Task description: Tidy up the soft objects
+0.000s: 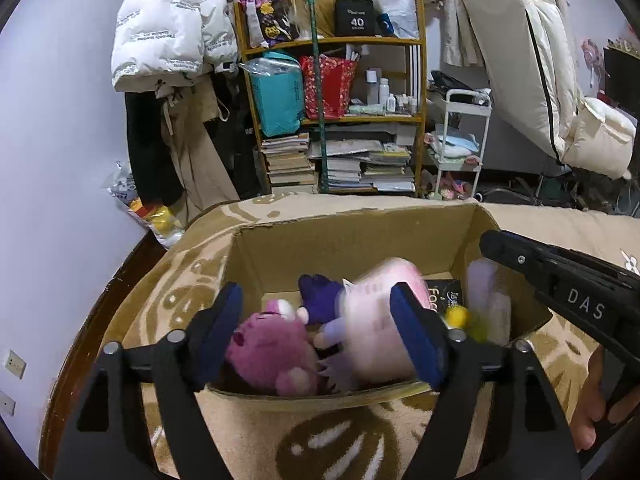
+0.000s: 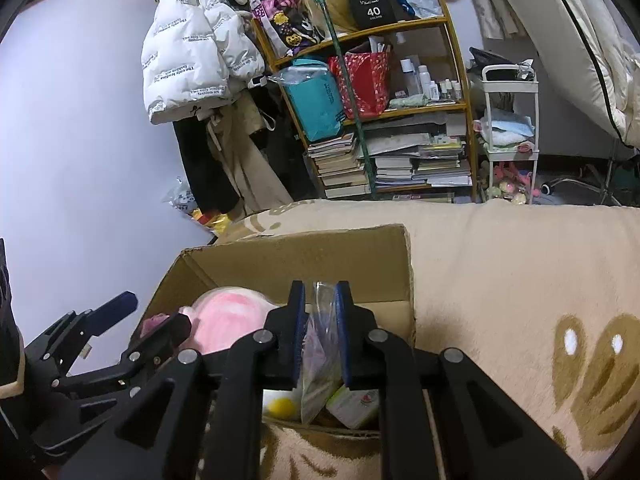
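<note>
An open cardboard box (image 1: 344,240) sits on a beige patterned blanket (image 1: 256,440). Inside lie a magenta plush bear (image 1: 268,348), a purple plush (image 1: 320,296) and a blurred pale pink plush (image 1: 380,320). My left gripper (image 1: 320,328) is open over the box, its fingers either side of the plushes. My right gripper (image 2: 320,332) is shut on a clear plastic bag (image 2: 320,360) over the box's (image 2: 320,256) right part; the pink plush (image 2: 228,320) lies to its left. A yellow ball (image 2: 282,406) and a small green-white packet (image 2: 352,404) lie below the bag.
A wooden shelf (image 1: 336,120) with bags, bottles and stacked books stands behind the bed. A white puffer jacket (image 1: 168,28) hangs at left, a white trolley (image 1: 460,144) stands at right. The right gripper's body (image 1: 568,288) reaches in at right; the left gripper (image 2: 100,344) shows at lower left.
</note>
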Action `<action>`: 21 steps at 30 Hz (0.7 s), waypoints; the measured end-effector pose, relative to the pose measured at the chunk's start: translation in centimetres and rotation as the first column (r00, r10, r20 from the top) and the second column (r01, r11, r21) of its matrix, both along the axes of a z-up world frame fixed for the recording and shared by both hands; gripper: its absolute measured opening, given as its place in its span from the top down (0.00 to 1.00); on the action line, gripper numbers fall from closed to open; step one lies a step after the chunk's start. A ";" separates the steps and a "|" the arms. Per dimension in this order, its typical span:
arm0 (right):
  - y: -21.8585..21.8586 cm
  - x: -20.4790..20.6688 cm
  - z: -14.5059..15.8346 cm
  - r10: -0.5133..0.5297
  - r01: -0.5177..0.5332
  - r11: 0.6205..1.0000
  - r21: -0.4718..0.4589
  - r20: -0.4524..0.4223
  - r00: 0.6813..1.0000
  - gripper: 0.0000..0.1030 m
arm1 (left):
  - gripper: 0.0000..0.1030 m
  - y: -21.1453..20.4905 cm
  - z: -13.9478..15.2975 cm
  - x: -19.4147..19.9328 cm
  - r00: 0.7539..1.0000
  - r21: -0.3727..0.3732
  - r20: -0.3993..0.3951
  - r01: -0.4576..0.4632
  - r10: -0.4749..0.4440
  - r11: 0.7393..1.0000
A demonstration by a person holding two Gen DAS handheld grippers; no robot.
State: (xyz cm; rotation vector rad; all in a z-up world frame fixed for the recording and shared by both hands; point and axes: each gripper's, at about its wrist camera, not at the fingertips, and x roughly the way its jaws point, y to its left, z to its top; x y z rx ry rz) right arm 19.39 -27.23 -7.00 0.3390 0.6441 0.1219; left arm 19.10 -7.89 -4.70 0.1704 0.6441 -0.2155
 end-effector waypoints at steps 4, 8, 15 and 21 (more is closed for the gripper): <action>0.0 -0.6 0.5 0.013 -0.013 1.000 0.016 0.017 1.000 0.71 | 0.20 1.2 0.6 -0.4 1.000 -0.033 -0.014 -0.024 0.023 0.999; 0.0 -1.6 1.7 0.003 -0.004 1.000 0.031 0.042 0.999 0.56 | 0.19 2.3 1.4 -1.5 0.999 -0.039 -0.024 -0.047 0.046 0.998; -0.4 -4.4 4.7 0.004 -0.009 0.999 0.044 0.099 0.995 0.33 | 0.07 3.7 4.1 -5.5 0.995 -0.021 0.058 -0.084 0.085 0.996; -0.7 -7.7 7.2 0.000 -0.001 1.000 0.010 0.146 0.989 0.00 | 0.03 5.7 5.6 -8.6 0.989 -0.053 0.075 -0.124 0.128 0.991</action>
